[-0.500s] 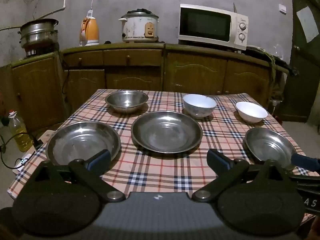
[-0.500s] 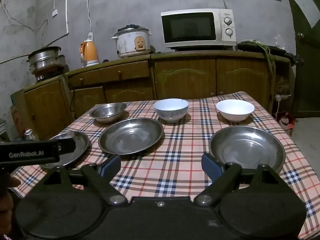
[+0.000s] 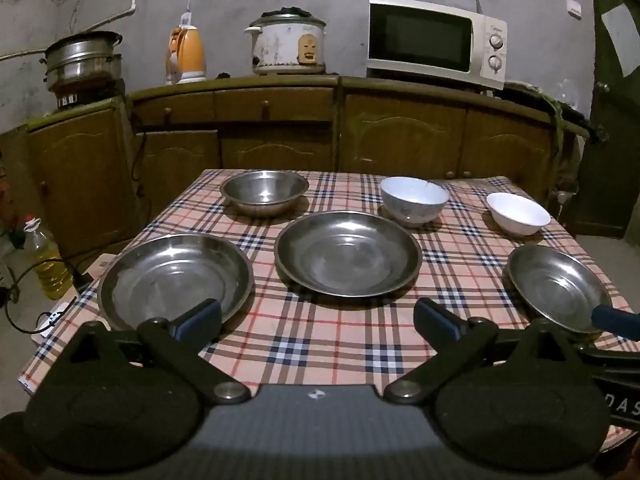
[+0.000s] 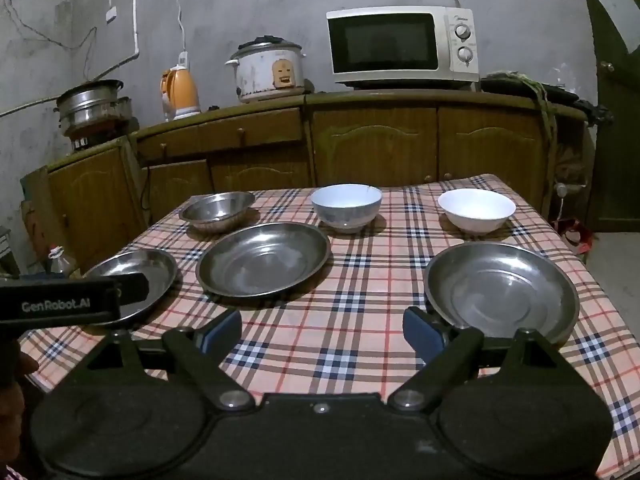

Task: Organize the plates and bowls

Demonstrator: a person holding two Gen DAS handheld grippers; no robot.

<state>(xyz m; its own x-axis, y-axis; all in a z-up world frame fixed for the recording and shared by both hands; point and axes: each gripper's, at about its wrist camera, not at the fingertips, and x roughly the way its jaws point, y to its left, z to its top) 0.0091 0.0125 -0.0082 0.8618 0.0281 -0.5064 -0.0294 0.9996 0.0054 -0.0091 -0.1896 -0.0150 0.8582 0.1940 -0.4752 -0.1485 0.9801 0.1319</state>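
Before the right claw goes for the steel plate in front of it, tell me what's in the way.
Nothing visible: the right claw is open, and only bare checked tablecloth lies between it and the steel plate.

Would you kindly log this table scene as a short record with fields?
surface: plaid-clothed table
steel plates: left round steel plate; middle round steel plate; right round steel plate
bowls: shallow steel bowl; bluish-white ceramic bowl; plain white ceramic bowl
stacking: none, all apart
left gripper: open, holding nothing
right gripper: open, holding nothing
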